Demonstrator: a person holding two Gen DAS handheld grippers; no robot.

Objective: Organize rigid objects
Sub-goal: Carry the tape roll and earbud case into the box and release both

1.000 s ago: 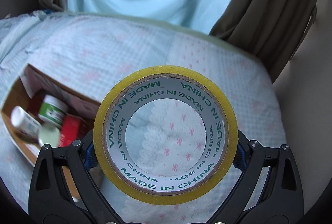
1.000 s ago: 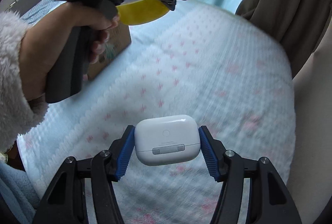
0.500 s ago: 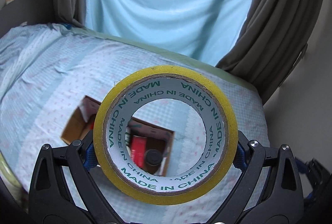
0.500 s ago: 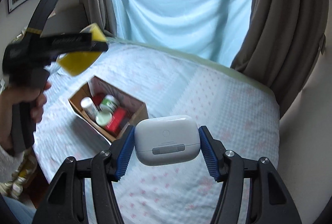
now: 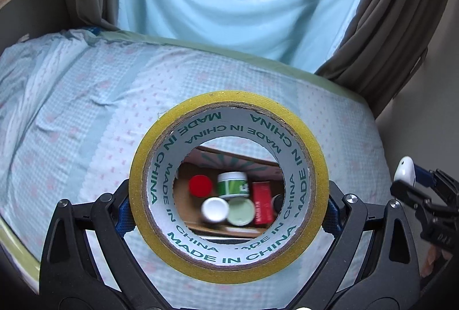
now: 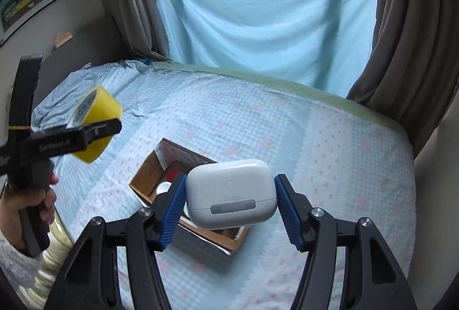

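The left gripper (image 5: 228, 199) has its fingers clamped on either side of a yellow tape roll (image 5: 228, 186), which stands upright at the centre of the left wrist view with its hole facing the camera; "MADE IN CHINA" runs in green around the white inner core. Through that hole shows the cardboard box (image 5: 229, 159) lying on the bed (image 5: 86, 115) beneath, and inside it a red lid (image 5: 200, 185), a green-and-white jar (image 5: 232, 184), a white cap (image 5: 214, 209), a pale green lid (image 5: 241, 212) and a red carton (image 5: 262, 202), all packed close together.

In the right wrist view the right gripper (image 6: 231, 205) holds a white earbud case (image 6: 231, 192) between its 2 blue-padded fingers (image 6: 172, 212), squeezed from both sides, low in the centre of the frame; the case hangs in front of the open box (image 6: 149, 181), which sits on the blue checked bedspread just behind and below it. At the left of that frame a hand (image 6: 25, 206) grips the handle of the left gripper (image 6: 94, 123), with the tape roll (image 6: 94, 123) raised above the bed to the upper left of the box.

A pale blue sheet (image 6: 258, 23) hangs across the window at the top; grey curtains (image 6: 407, 37) fall on either side.
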